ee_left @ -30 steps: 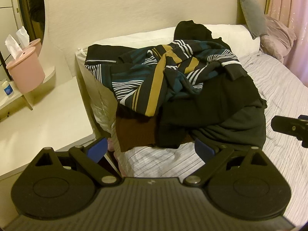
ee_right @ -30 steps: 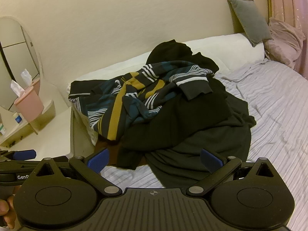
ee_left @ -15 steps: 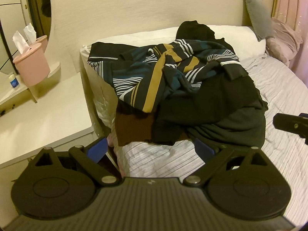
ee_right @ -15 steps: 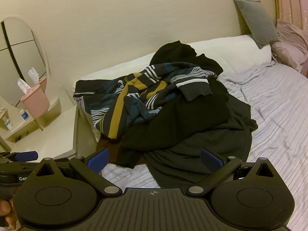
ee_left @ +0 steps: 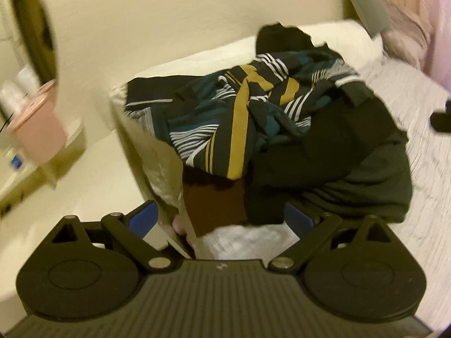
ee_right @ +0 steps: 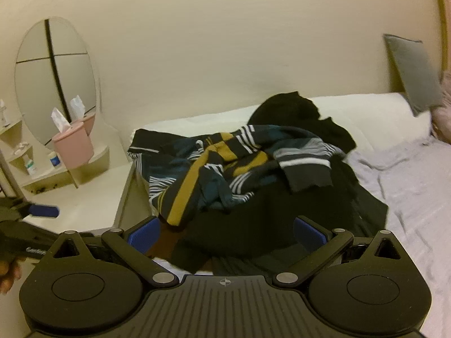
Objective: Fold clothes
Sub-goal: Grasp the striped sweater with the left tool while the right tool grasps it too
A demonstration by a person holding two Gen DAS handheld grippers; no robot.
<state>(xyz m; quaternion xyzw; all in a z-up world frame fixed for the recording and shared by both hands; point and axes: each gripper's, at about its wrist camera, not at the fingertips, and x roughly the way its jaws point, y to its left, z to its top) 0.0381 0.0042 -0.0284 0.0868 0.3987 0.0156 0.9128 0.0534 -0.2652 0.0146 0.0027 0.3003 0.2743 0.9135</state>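
Two black handheld grippers with blue fingers

Left gripper (ee_left: 220,221) and right gripper (ee_right: 225,232) alike: ribbed black body, two round discs, triangular cut-outs, silver pivot screws on angled link arms, blue fingers (ee_right: 143,235), small white crosshair mark at centre.

Dim warm yellowish light; left view motion-blurred; fisheye bending, dark corners.

My matt black plastic left gripper (ee_left: 221,219) faces a soft striped knit cloth shirt (ee_left: 239,118) on ribbed white cotton bedsheet (ee_left: 428,152).
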